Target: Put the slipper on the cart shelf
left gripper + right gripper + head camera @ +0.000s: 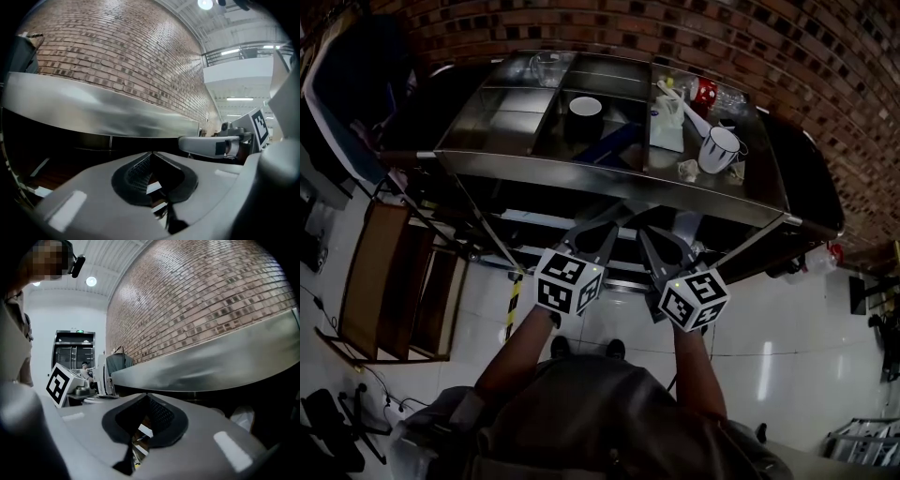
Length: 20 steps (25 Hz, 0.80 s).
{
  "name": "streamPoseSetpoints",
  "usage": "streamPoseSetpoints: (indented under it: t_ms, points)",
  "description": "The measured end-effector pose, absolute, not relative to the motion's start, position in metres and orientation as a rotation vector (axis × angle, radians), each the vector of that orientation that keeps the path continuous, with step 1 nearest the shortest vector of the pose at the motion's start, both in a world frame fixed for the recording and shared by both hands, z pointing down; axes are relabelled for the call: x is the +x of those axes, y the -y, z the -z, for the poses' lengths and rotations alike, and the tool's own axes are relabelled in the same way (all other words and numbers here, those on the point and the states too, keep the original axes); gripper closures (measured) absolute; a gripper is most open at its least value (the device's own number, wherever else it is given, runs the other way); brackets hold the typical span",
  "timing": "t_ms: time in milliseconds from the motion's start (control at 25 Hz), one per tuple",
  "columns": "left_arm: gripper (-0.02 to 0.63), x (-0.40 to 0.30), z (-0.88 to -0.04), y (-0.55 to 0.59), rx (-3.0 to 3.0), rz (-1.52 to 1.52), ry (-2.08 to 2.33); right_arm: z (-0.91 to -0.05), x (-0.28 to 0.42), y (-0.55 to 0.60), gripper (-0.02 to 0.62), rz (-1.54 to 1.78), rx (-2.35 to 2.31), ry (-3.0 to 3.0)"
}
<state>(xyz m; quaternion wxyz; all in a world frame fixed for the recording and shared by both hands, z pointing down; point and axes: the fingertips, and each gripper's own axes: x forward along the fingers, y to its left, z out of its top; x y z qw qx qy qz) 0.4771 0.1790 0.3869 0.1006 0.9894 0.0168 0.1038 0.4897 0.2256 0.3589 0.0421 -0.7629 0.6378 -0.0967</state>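
No slipper shows in any view. In front of me stands the steel cart [609, 183]; its top rim runs across the left gripper view [93, 112] and the right gripper view [211, 373]. The space under that rim is dark. My left gripper [613, 225] is shut with nothing in it, its tips meeting [152, 153] just below the rim. Close beside it my right gripper [649, 234] is also shut and empty, tips together [146, 395]. Both point about level at the cart's front. Each gripper view catches the other gripper at its side.
The cart's top tray holds a black cup with a white lid [585, 108], a white mug [719, 148], a red can [705, 91] and other small items. A brick wall [675, 28] rises behind it. A wooden frame [394, 281] stands at the left on the white floor.
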Motion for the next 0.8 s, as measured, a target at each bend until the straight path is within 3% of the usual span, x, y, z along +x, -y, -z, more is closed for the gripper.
streamPoseSetpoints:
  t_ms: [800]
  points:
    - [0.598,0.4776,-0.3889,-0.1809,2.914,-0.308,-0.117,-0.3585,0.4909,-0.2214,0.597,0.303,-2.369,-1.931]
